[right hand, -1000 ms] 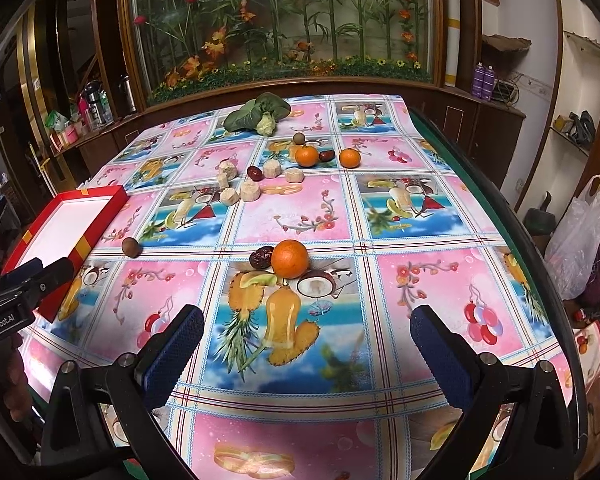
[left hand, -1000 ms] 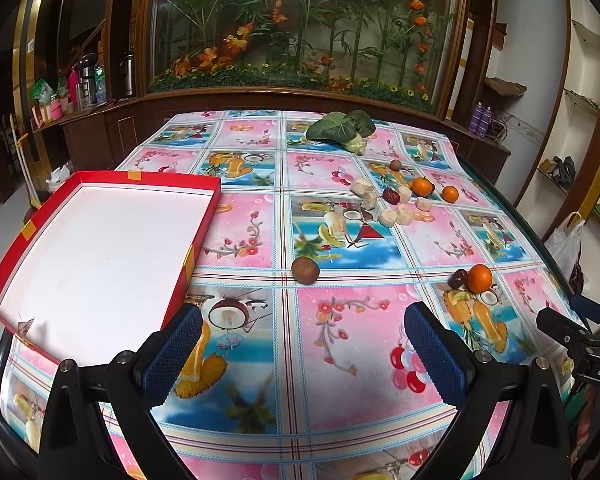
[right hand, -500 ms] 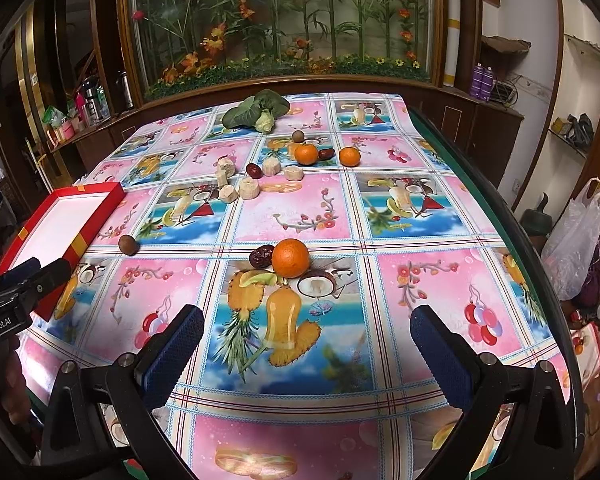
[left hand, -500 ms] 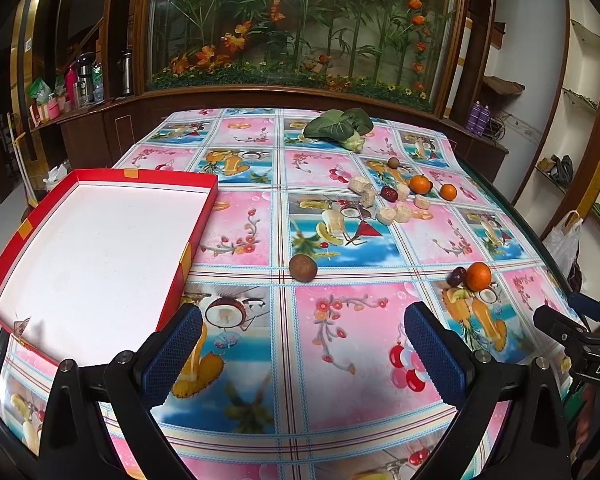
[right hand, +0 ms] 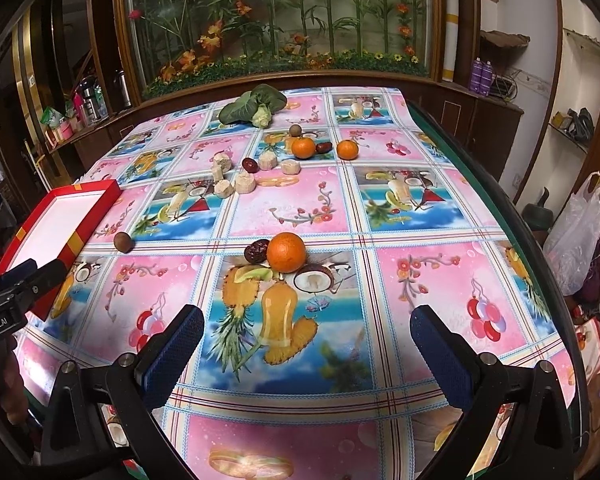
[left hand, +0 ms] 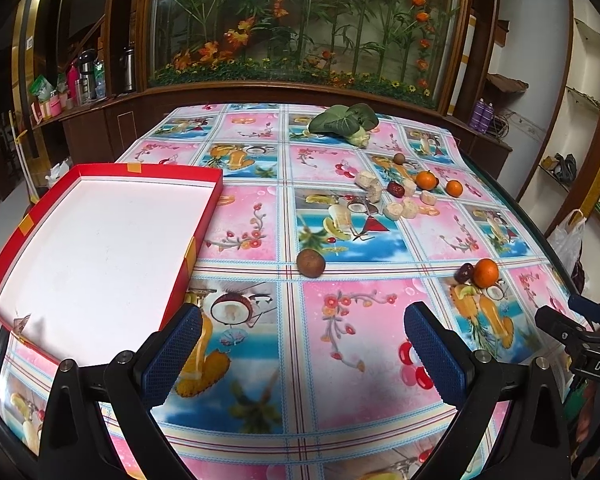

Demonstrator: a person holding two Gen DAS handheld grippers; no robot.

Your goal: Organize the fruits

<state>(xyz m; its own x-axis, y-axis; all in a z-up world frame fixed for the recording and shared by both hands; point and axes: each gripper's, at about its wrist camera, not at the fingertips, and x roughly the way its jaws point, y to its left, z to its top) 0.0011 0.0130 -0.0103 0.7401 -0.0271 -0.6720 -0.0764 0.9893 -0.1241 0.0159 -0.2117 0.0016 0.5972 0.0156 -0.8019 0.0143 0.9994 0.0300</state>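
An empty red tray with a white floor (left hand: 204,208) lies at the table's left; it also shows in the right wrist view (right hand: 96,216). A brown round fruit (left hand: 311,263) sits just right of the tray. An orange (right hand: 286,251) with a dark red date (right hand: 256,251) beside it lies ahead of my right gripper (right hand: 306,344). Two more oranges (right hand: 303,147), dates and several pale fruit chunks (right hand: 245,182) lie farther back. My left gripper (left hand: 302,344) is open and empty above the near table edge. My right gripper is open and empty too.
A leafy green vegetable (left hand: 342,121) lies at the table's far end. The table carries a bright fruit-print cloth (left hand: 352,328). A wooden cabinet with a flower display (left hand: 300,40) stands behind. A white plastic bag (right hand: 576,236) hangs to the right of the table.
Both grippers have edged slightly forward over the table; the fruits sit a little nearer in each view. Both stay open and empty.
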